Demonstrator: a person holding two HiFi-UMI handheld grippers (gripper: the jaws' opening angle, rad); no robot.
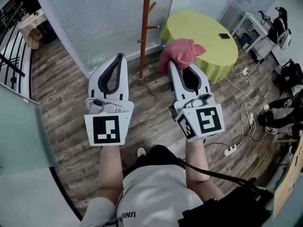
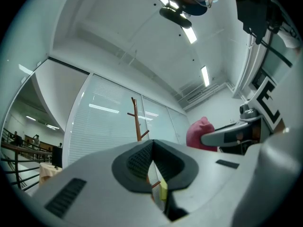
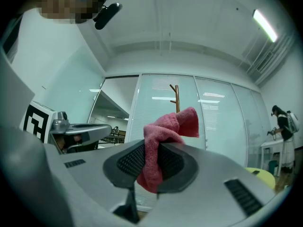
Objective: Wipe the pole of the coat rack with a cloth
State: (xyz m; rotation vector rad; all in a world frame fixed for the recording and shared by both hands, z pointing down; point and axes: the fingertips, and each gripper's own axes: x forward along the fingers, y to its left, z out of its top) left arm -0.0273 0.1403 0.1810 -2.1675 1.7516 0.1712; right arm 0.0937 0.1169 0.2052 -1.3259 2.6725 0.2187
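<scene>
My right gripper (image 3: 151, 151) has its jaws closed on the pink cloth (image 1: 182, 52), which bunches just ahead of the jaws. My left gripper (image 2: 152, 146) has its jaws together, holding nothing. The wooden coat rack pole (image 1: 145, 37) stands ahead, between the two grippers, apart from the cloth.

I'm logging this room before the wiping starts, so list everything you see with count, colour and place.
Wooden coat rack: one, reddish brown, standing upright straight ahead.
Pink terry cloth: one, pink, clamped in the right gripper.
Round cloth-covered table: one, yellow-green, right of the rack.
Flat black phone: one, black, on that table.
White power strip: one, white, on the plank floor, far right.
Left gripper: one, white, shut, empty.
Right gripper: one, white, shut on the cloth.
</scene>
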